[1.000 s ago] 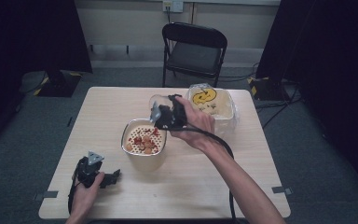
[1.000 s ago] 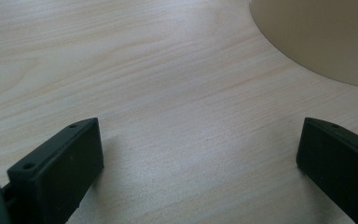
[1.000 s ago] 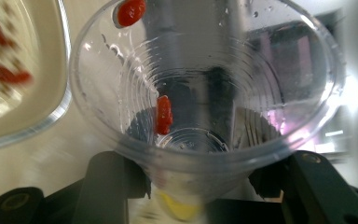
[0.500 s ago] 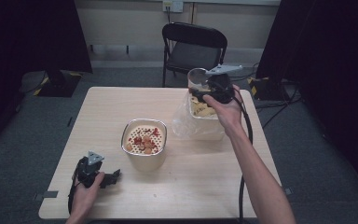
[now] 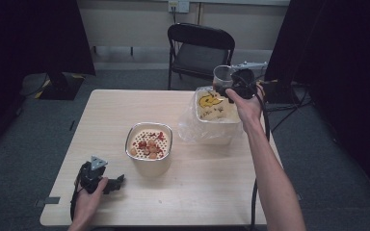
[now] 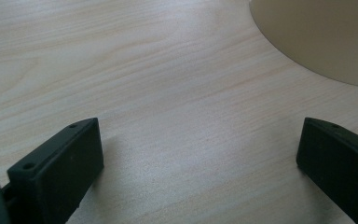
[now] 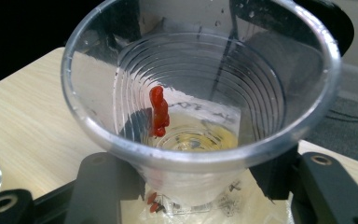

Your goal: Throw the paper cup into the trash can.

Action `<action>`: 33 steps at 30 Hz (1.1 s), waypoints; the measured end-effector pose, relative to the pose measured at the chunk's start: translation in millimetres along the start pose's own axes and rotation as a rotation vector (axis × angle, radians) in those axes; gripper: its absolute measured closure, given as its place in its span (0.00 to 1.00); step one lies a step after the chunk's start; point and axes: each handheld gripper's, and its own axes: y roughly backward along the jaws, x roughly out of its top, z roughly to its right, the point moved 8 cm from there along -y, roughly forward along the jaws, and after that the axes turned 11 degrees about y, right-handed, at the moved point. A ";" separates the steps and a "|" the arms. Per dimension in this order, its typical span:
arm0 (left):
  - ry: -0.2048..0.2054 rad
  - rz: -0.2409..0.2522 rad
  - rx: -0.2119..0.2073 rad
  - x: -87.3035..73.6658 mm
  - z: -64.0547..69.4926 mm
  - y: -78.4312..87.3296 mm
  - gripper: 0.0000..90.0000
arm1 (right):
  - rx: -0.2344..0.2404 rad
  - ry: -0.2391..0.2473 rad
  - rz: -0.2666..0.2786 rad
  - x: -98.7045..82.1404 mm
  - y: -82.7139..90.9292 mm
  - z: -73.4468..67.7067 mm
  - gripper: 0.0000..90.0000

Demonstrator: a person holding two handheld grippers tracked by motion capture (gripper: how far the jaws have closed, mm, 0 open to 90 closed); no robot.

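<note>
High view: we see our right fingers (image 5: 232,83) clasping a clear cup (image 5: 221,77) – loosening – above the bagged tub (image 5: 215,118); left fingers (image 5: 117,182) gape, empty, beside the steel bowl (image 5: 149,163).

No wording can be read. The clear bag (image 5: 212,113) on the surface bears a yellow printed figure with dark lettering under it, too small and blurred to make out.

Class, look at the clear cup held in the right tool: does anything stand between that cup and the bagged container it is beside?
Nothing visible does. The right tool grips the clear cup at the far edge of the bagged container, whose top lies open. A red scrap clings inside the cup.
</note>
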 end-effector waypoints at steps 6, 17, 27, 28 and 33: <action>0.001 -0.001 0.000 -0.1 0.1 0.0 0.00 | -0.004 -0.015 -0.024 -6.6 -12.3 7.1 0.48; 0.000 0.000 0.000 0.0 0.1 0.0 0.00 | -0.032 -0.067 -0.022 -7.2 -18.4 12.1 0.16; 0.000 0.000 -0.001 0.0 0.1 0.0 0.00 | -0.016 -0.053 0.000 -3.5 -8.6 8.0 0.18; 0.000 0.000 0.000 0.0 0.0 0.0 0.00 | -0.014 -0.048 0.001 -3.4 -6.9 7.1 0.18; 0.000 0.001 0.000 0.2 -0.1 -0.2 0.00 | 0.004 -0.041 0.021 -4.0 3.3 2.3 0.17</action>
